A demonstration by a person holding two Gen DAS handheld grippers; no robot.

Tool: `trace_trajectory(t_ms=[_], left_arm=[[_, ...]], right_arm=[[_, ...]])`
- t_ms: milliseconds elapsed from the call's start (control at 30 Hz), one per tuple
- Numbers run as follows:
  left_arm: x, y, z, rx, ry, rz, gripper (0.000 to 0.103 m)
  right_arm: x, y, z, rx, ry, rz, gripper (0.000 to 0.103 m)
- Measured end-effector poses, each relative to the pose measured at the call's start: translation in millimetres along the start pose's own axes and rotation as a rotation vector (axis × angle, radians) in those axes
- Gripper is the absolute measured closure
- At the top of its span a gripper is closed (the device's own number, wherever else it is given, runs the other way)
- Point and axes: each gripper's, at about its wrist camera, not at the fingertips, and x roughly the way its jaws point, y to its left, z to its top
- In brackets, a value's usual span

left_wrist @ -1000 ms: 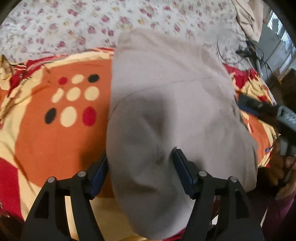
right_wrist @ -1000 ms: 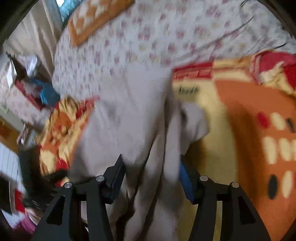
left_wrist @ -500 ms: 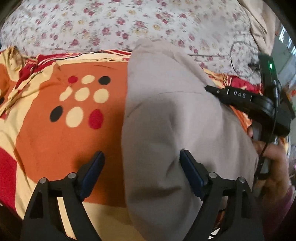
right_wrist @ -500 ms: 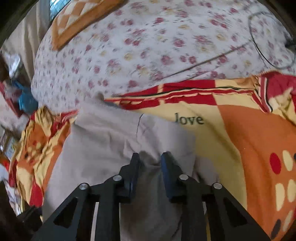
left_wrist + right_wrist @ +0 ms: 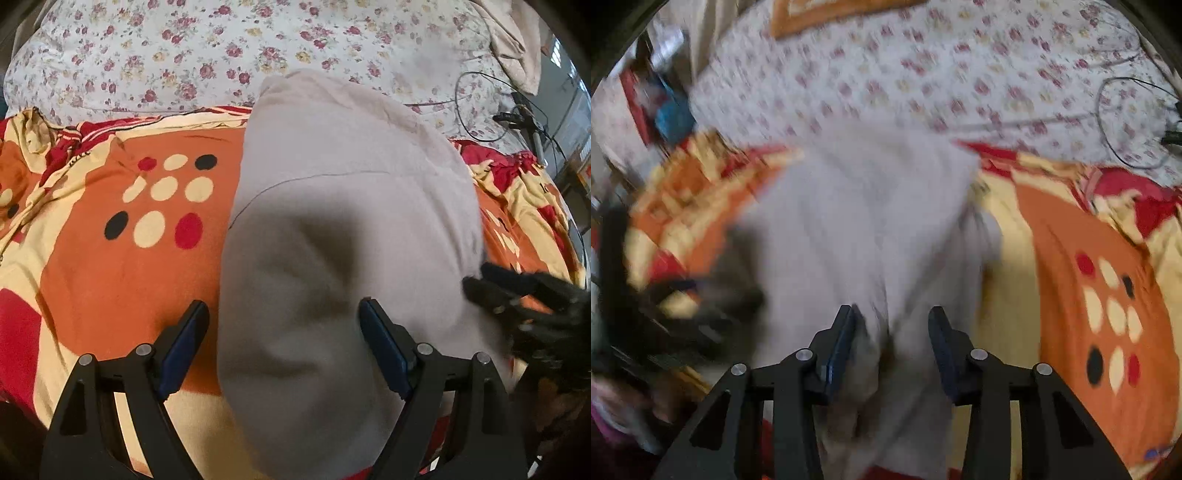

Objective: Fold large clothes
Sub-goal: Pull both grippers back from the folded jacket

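Note:
A large beige-grey garment (image 5: 332, 206) lies lengthwise on the orange, red and cream blanket (image 5: 110, 277), folded into a long strip. My left gripper (image 5: 282, 325) is open above its near end, jaws wide apart, holding nothing. In the blurred right wrist view the same garment (image 5: 868, 229) fills the middle. My right gripper (image 5: 892, 325) is open over the near end of the cloth, and the cloth bunches up between the jaws. The right gripper also shows at the right edge of the left wrist view (image 5: 517, 291).
A floral white sheet (image 5: 221, 55) covers the far half of the bed. A black cable (image 5: 491, 107) and a small device lie at the far right. A beige cloth (image 5: 513, 40) is at the top right. Clutter (image 5: 661, 107) stands beside the bed.
My right gripper was shut on the garment's near end half a second ago and has opened. It also moved, blurring its view. My left gripper stayed open over the cloth.

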Motion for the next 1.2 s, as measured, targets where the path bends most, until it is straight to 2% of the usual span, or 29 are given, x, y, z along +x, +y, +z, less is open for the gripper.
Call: trace_trajectory(t_ms=[100, 200, 233, 333, 433, 767, 833, 1200], left_arm=[[-9.4, -4.3, -3.1, 0.042, -0.035, 0.038, 0.019], [-20.2, -4.9, -5.5, 0.064, -0.084, 0.069, 0.019], [-22.4, -4.0, -5.4, 0.062, -0.091, 0.07, 0.019], [-29.8, -0.8, -4.7, 0.035, -0.118, 0.068, 0.019], [-34.7, -0.1, -4.2, 0.034, -0.133, 0.076, 0.019], [-47.2, 9.0, -8.2, -0.013, -0.181, 0.12, 0.019], [-47.7, 10.0, -8.3, -0.023, -0.184, 0.115, 0.019], [-45.3, 1.5, -7.7, -0.01, -0.187, 0.122, 0.019]], right_arm=[[7.1, -11.4, -19.6, 0.042, -0.005, -0.007, 0.063], [-3.1, -15.3, -24.9, 0.07, -0.009, -0.004, 0.062], [-10.4, -14.1, -24.9, 0.073, -0.015, -0.005, 0.058], [-36.5, -5.7, -22.6, 0.081, -0.075, 0.005, 0.054], [-52.0, 2.3, -17.8, 0.082, -0.132, -0.01, 0.04], [-46.6, 29.3, -9.3, 0.07, -0.16, -0.075, 0.034], [-48.6, 30.8, -8.4, 0.07, -0.175, -0.082, 0.028], [-46.1, 31.0, -2.6, 0.071, -0.192, -0.087, 0.027]])
